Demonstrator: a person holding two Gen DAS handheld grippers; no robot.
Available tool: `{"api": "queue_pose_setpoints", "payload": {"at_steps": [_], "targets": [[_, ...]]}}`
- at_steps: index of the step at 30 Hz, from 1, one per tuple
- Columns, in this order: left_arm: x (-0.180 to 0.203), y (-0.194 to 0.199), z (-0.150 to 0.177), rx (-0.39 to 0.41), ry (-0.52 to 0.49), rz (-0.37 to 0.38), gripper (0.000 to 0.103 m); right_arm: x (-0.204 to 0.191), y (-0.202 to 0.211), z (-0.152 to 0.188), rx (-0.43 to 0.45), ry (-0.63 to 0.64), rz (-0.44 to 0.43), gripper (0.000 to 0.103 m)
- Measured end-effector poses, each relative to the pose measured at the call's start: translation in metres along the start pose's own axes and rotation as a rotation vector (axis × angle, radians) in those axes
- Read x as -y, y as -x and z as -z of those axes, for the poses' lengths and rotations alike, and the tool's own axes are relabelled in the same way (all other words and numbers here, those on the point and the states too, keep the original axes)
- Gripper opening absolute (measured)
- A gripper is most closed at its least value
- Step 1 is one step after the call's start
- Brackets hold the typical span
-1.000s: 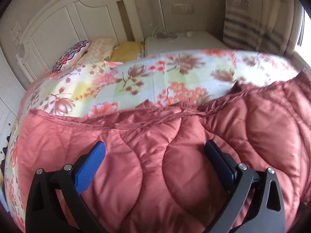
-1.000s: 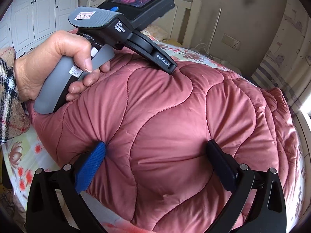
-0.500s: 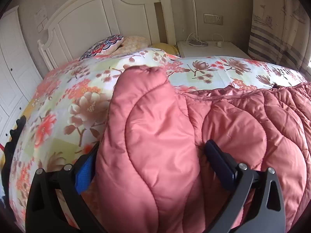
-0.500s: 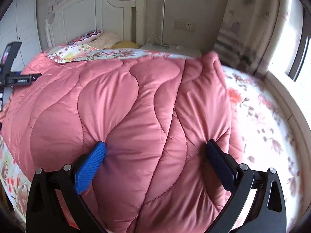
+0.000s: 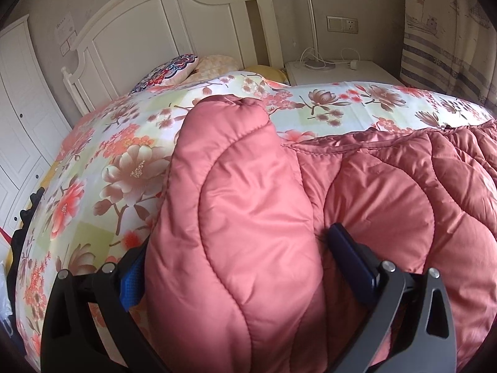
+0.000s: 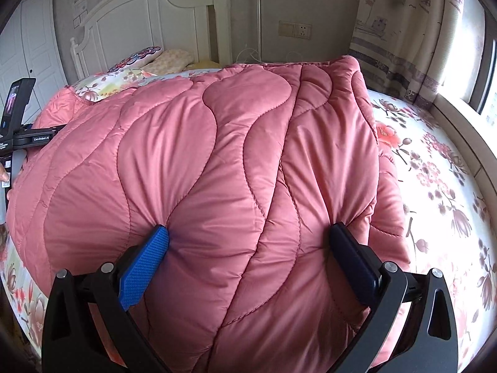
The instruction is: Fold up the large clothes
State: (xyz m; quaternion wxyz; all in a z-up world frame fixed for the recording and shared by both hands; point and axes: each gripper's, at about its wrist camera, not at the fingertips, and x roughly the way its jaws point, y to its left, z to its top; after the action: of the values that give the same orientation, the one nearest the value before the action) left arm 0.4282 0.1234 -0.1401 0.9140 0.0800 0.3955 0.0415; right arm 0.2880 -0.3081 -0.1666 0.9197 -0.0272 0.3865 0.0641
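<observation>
A large pink quilted coat (image 5: 388,192) lies on a bed with a floral sheet (image 5: 102,168). In the left wrist view a thick fold of the coat (image 5: 236,217) stands up between my left gripper's (image 5: 236,248) wide-set fingers, which press its sides. In the right wrist view my right gripper (image 6: 248,245) has its blue pads (image 6: 146,264) pressed into a bulging bunch of the coat (image 6: 242,155), jaws wide apart around it. The left gripper's handle (image 6: 18,124) shows at the far left of that view.
A white headboard (image 5: 174,21) and pillows (image 5: 174,68) stand at the bed's far end. A white nightstand (image 5: 335,71) with a lamp stands right of it. Curtains (image 6: 397,40) and a window ledge (image 6: 459,130) run along the right. White wardrobe doors (image 5: 18,118) are on the left.
Both grippers swung toward the headboard and lifted coat folds. A fold now stands between the left fingers. The left hand, close in the right view a second ago, is now far left.
</observation>
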Motion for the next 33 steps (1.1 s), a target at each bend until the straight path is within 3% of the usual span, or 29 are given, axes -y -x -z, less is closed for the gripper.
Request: {"api": "queue_pose_setpoints", "payload": {"at_steps": [4,6,10,12,15,16,18,21,24,27,30,33], "targets": [[-0.003,-0.002,0.0,-0.009,0.019,0.016,0.101,-0.003,0.012,-0.005,-0.03,-0.036,0.04,0.098],[-0.003,-0.003,0.0,-0.009,0.017,0.012,0.101,-0.016,0.036,-0.01,0.02,-0.025,0.065,0.098],[-0.003,-0.003,0.0,-0.006,0.019,0.013,0.101,-0.058,0.06,-0.014,0.098,0.06,0.023,0.098],[-0.003,-0.003,0.0,-0.007,0.017,0.011,0.101,-0.08,0.053,-0.014,0.087,0.119,-0.004,0.098],[-0.003,-0.003,0.0,-0.007,0.018,0.013,0.101,-0.099,0.024,-0.006,0.028,0.195,0.051,0.098],[-0.003,-0.004,0.0,-0.007,0.02,0.013,0.101,-0.097,0.016,-0.003,0.026,0.187,0.033,0.099],[-0.004,-0.004,0.0,-0.008,0.024,0.017,0.101,-0.087,0.013,-0.002,0.012,0.133,-0.018,0.099],[-0.005,-0.004,0.0,-0.01,0.03,0.022,0.101,-0.083,0.041,-0.003,0.064,0.117,0.003,0.098],[-0.006,-0.004,0.0,-0.01,0.032,0.024,0.101,-0.054,0.079,0.01,0.125,0.003,-0.181,0.098],[-0.006,-0.004,0.0,-0.011,0.033,0.025,0.101,-0.016,0.093,0.043,0.071,-0.198,-0.283,0.098],[-0.007,-0.004,0.0,-0.013,0.036,0.031,0.101,0.006,0.1,0.081,0.051,-0.313,-0.313,0.098],[-0.006,-0.004,0.0,-0.013,0.035,0.028,0.101,0.031,0.097,0.097,0.059,-0.44,-0.337,0.096]]}}
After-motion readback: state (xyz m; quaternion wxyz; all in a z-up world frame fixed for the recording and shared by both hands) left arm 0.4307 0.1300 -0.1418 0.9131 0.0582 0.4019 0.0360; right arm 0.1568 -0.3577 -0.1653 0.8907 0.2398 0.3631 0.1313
